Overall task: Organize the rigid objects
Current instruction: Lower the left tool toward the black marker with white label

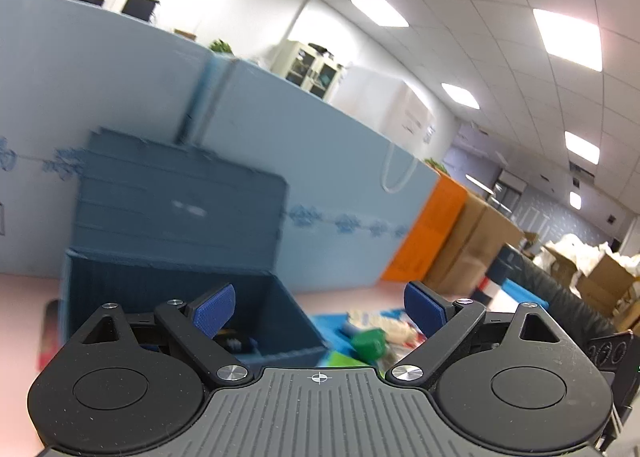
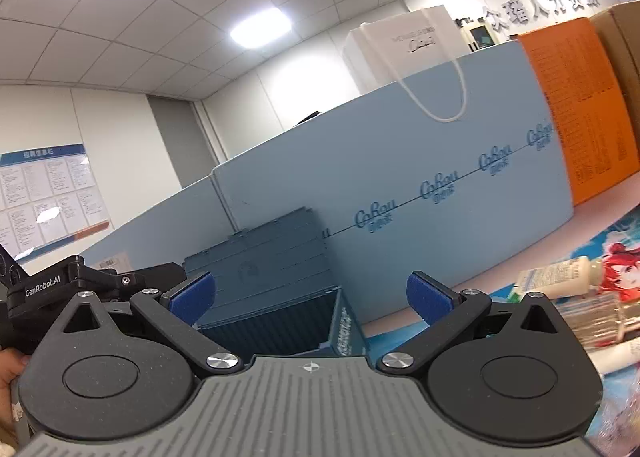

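Sitting at centre-left of the left wrist view, the dark blue storage box [image 1: 188, 297] has its lid raised upright behind it, and small items lie blurred and unreadable inside. In the right wrist view the same box [image 2: 280, 321] sits low in the middle of the frame, just above the grey gripper body. Right of the box in the left view, a green block [image 1: 370, 343] lies on a colourful mat [image 1: 324, 331] beside pale, blurred packaging. The left gripper [image 1: 319, 309] is spread wide with nothing between its blue pads [image 1: 214, 309], the box showing behind the left pad. The right gripper [image 2: 311, 295] is likewise spread wide and empty; at the right of its frame a white bottle [image 2: 556, 277] lies on the mat [image 2: 600, 241], which carries a red-haired cartoon figure. At the left edge of that frame the other gripper [image 2: 80, 281] shows, with part of a hand [image 2: 10, 369] below it. Behind the box, in both views, stands a light blue panel [image 2: 400, 185] printed with a repeated logo, with an orange carton [image 2: 576, 105] at upper right and brown cardboard boxes [image 1: 472, 245] further along.
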A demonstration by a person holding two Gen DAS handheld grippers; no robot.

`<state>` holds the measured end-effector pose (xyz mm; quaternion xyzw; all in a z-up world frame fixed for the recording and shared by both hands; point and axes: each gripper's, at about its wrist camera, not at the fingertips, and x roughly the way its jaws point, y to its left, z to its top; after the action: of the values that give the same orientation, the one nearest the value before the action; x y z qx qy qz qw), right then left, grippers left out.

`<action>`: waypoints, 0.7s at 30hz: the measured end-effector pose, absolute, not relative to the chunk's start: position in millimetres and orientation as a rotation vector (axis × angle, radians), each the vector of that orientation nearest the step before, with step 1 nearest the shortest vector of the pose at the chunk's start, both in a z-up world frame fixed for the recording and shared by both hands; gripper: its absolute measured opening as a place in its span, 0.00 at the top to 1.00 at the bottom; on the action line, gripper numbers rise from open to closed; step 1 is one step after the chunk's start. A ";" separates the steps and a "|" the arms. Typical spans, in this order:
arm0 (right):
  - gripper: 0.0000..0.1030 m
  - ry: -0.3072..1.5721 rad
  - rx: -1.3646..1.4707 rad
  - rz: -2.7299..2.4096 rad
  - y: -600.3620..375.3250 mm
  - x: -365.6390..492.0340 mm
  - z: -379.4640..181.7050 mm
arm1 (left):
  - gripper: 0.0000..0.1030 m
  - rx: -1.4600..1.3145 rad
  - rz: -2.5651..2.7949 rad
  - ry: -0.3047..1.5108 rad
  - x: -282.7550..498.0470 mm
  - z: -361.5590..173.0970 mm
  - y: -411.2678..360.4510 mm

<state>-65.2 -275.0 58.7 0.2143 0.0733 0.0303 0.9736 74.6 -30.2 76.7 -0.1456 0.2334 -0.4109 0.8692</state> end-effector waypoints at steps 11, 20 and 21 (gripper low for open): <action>0.00 0.138 0.523 -0.076 -322.6 -109.3 42.6 | 0.09 -0.304 -1.005 0.669 63.1 56.6 -99.7; 0.00 0.119 0.598 -0.157 -357.0 -127.0 24.0 | 0.09 0.058 -1.034 0.599 38.6 50.0 -156.6; 0.00 0.118 0.605 -0.156 -359.8 -127.2 22.1 | 0.09 0.123 -1.047 0.576 34.8 49.8 -162.0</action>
<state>-127.2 -359.8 22.1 0.2977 0.0579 -0.0768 0.9498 34.8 -162.0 49.8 0.0578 0.2711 -0.4924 0.8250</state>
